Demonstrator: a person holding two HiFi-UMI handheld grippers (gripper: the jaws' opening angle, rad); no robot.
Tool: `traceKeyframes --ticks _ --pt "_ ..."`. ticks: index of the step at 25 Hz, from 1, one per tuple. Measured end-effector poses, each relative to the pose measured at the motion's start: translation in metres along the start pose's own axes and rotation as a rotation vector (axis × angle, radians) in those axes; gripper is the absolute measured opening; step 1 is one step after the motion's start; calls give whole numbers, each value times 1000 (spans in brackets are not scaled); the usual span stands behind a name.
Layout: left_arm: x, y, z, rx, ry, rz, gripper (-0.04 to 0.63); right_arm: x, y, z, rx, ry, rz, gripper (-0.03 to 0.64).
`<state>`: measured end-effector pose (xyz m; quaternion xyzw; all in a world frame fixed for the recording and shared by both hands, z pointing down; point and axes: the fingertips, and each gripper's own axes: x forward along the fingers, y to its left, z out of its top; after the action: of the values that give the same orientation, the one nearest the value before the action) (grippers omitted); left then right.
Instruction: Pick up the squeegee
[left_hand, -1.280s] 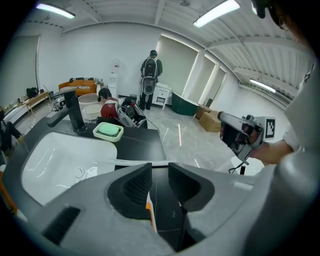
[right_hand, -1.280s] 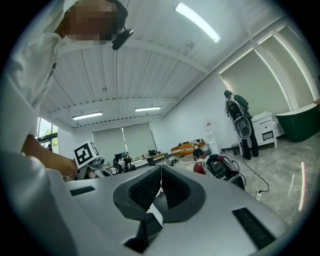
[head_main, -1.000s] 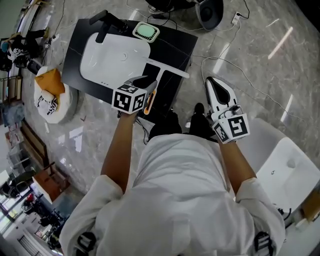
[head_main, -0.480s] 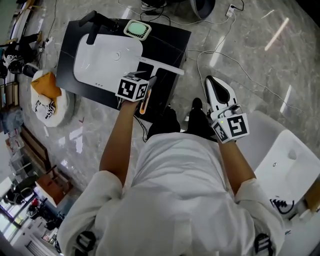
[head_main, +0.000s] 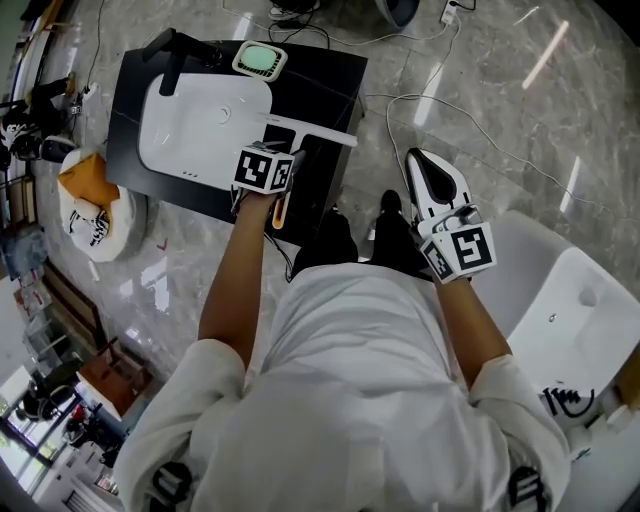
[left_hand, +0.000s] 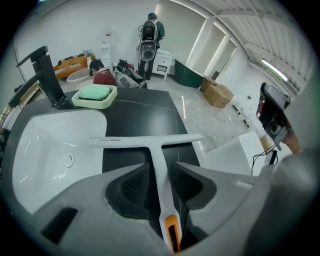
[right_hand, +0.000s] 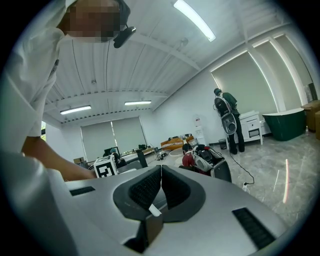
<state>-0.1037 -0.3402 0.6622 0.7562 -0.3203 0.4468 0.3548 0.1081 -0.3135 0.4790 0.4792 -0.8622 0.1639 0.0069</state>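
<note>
Marble floor is surrounding the black desk (head_main: 335, 80), where the white squeegee (head_main: 325, 133) is lying beside the sink (head_main: 190, 130). The head view is showing us only our left claw (head_main: 295, 160) hovering over it. That claw's own view is showing the handle running between wide pads (left_hand: 132, 182), which have just been easing inward without gripping. Our right claw (right_hand: 161, 170) is pointing across the room, pressed together and empty.

The squeegee (head_main: 320, 133) lay on the black counter (head_main: 335, 80), just beside the white sink (head_main: 195, 125). The right gripper (head_main: 425, 170) hovered over the marble floor (head_main: 500, 100).
</note>
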Motion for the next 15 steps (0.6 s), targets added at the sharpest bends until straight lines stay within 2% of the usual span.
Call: traceKeyframes --ticks 8,15 --pt "7 -2 -1 8 28 5 115 -4 -6 -2 6 -3 -14 15" --pt "7 0 -2 -58 25 -21 101 -3 -4 -1 -2 -3 -8 15"
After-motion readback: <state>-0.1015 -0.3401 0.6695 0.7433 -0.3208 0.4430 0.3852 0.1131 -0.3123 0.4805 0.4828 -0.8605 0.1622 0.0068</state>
